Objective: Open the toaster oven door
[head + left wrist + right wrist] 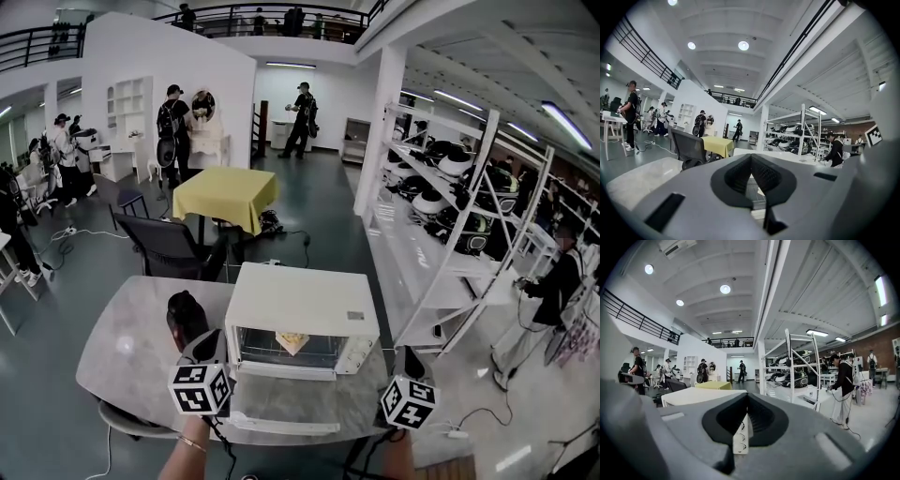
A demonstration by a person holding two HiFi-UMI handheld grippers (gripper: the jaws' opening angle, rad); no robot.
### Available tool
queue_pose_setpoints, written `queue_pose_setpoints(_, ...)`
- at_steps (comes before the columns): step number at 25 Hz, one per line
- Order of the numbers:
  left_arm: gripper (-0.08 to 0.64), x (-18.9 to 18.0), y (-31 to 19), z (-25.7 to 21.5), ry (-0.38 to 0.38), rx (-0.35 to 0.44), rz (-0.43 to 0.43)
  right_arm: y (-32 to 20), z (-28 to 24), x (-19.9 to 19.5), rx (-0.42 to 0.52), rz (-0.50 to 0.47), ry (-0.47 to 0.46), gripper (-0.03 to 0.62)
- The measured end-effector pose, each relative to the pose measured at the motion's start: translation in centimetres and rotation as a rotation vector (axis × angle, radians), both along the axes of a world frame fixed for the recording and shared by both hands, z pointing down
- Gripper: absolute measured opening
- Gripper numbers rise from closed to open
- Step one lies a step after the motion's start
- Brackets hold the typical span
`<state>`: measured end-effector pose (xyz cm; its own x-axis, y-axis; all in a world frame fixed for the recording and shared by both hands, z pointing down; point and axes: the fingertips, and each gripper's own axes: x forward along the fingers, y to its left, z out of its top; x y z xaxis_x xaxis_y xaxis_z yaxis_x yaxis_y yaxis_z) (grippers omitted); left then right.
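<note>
White boxy metal toaster oven [302, 305] centred on grey table [122, 347], glass door [281, 405] already lying flat. Left gripper [751, 157] and right gripper [747, 397] both pinched shut, empty. Risk: knocking lowered door, straining hinges.

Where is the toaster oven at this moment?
In the head view, the toaster oven stands centre on the grey table, in front of the black chair; its door lies folded down toward the viewer.
</note>
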<state>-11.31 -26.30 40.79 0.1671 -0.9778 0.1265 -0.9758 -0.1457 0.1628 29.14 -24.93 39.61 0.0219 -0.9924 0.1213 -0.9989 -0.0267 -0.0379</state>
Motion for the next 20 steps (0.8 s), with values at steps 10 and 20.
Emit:
queue_pose_setpoints(10, 0.005, -0.6, -0.5, 1.3, 0.011, -0.035, 0.014, -0.3, 0.2, -0.8, -0.016, 0.008, 0.013, 0.006)
queue_pose_setpoints(20, 0.005, -0.4, -1.2, 2.3, 0.015, -0.058, 0.031, -0.7, 1.1, -1.1, -0.048, 0.008, 0.025, 0.005)
